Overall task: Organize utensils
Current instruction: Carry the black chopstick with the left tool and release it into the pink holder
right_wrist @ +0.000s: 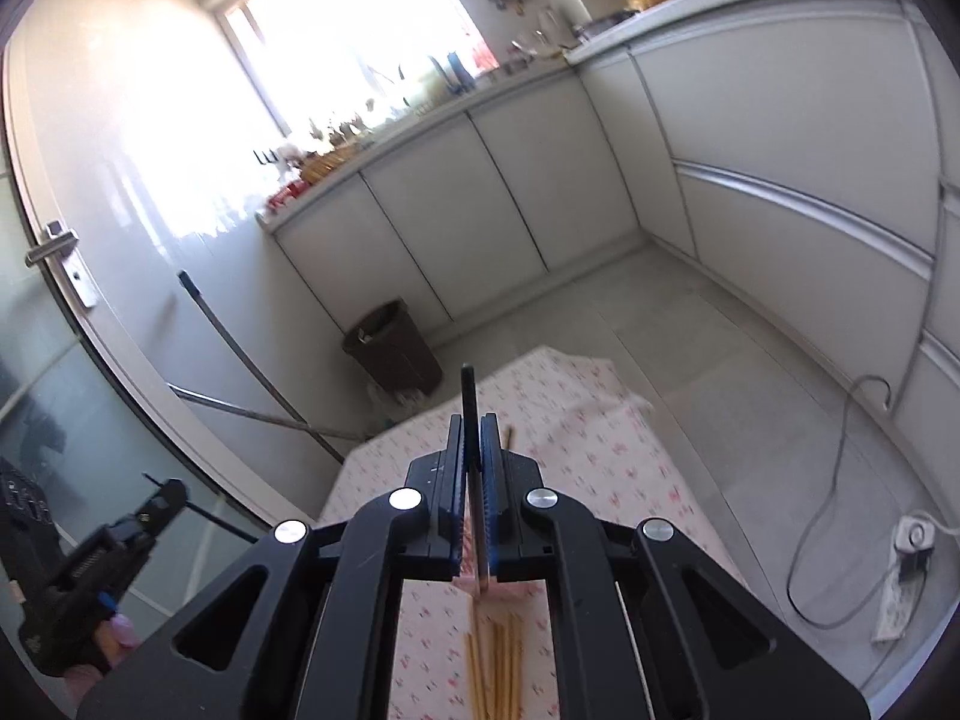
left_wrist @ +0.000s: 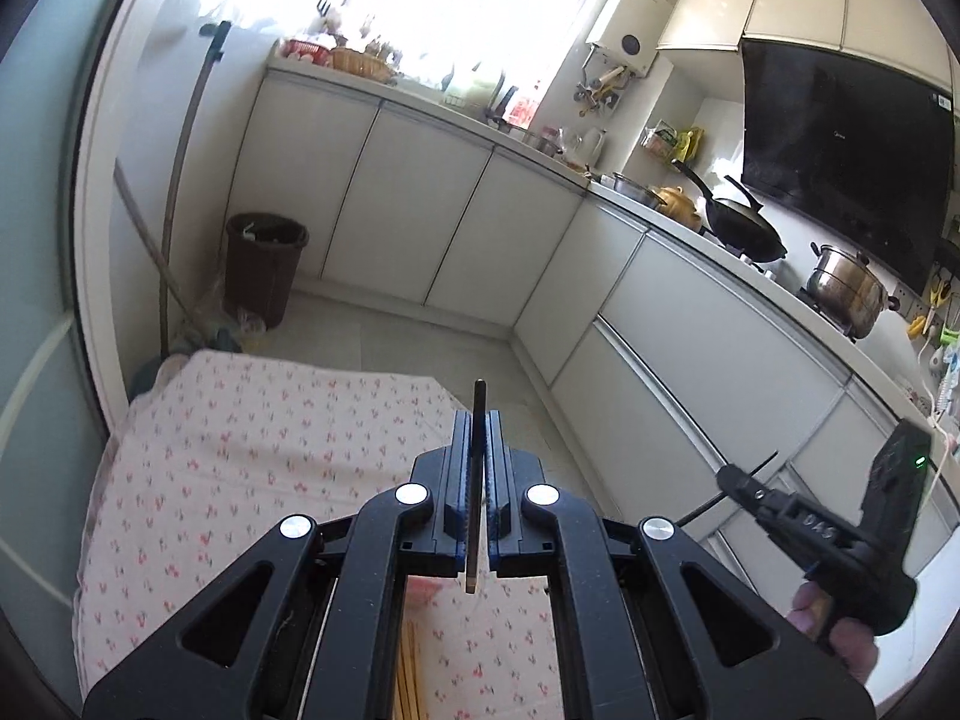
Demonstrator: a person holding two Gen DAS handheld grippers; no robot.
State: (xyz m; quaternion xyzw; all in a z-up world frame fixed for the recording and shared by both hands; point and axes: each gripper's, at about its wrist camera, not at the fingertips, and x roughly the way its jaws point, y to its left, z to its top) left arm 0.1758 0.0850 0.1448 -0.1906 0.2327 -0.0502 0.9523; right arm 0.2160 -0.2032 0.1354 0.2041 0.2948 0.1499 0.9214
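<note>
left tool: clamps 1 dark chopstick | right tool: clamps 1 dark stick | tan chopsticks: about 6

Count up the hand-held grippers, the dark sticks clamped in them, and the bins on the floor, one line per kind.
Hand-held grippers: 2 (left hand-held gripper, right hand-held gripper)
Dark sticks: 2 (left dark stick, right dark stick)
Bins: 1 (brown bin)
Total: 5

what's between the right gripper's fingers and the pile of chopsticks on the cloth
Nothing solid: the right gripper, clamping one dark chopstick, hangs above the chopsticks; only flowered cloth shows there, right wrist view.
</note>
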